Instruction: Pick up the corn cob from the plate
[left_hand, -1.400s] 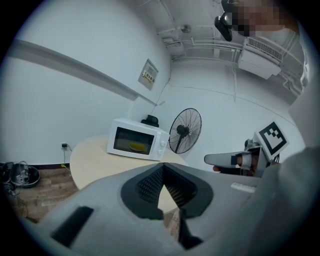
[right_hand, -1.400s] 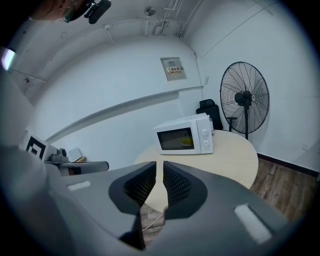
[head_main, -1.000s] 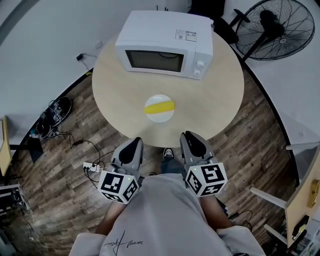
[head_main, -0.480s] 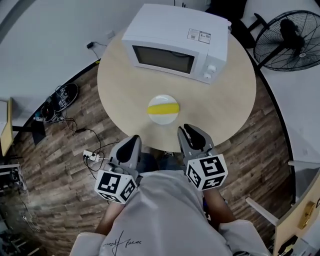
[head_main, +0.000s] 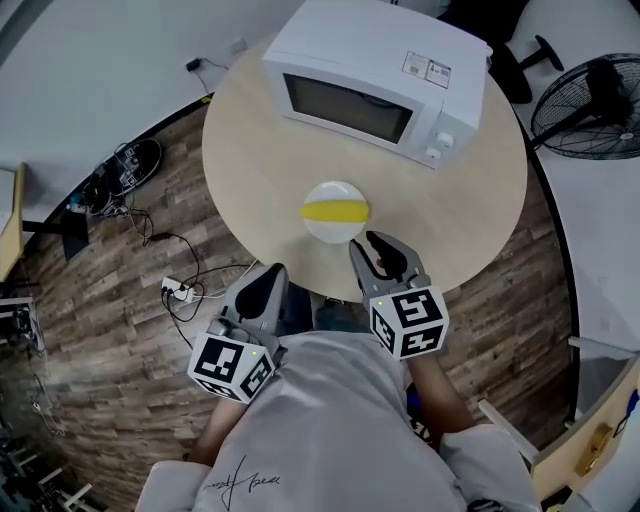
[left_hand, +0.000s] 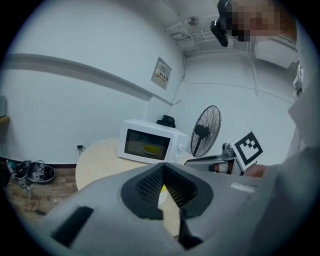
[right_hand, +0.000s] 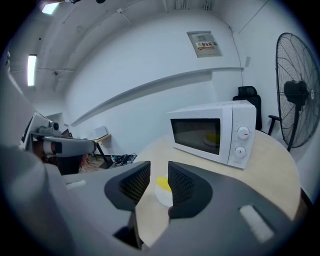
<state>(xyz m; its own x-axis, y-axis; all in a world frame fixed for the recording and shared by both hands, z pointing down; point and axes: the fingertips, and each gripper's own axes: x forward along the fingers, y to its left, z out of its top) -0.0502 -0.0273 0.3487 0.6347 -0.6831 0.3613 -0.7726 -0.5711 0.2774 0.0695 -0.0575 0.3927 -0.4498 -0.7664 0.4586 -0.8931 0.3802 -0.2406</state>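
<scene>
The yellow corn cob (head_main: 335, 210) lies crosswise on its round white plate (head_main: 334, 234) near the tabletop (head_main: 250, 150) front edge, just beyond the nearer right gripper (head_main: 377, 243), whose empty jaws have just been opening.

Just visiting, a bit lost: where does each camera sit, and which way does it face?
Head view: on the person's head, steeply down at table, microwave, plate; shows left hand-held gripper, right hand-held gripper, shirt.
Left gripper view: rides that gripper, faces microwave and fan along shut jaws.
Right gripper view: rides that gripper, faces plate; empty jaws have just been opening.
All three share the microwave.
</scene>
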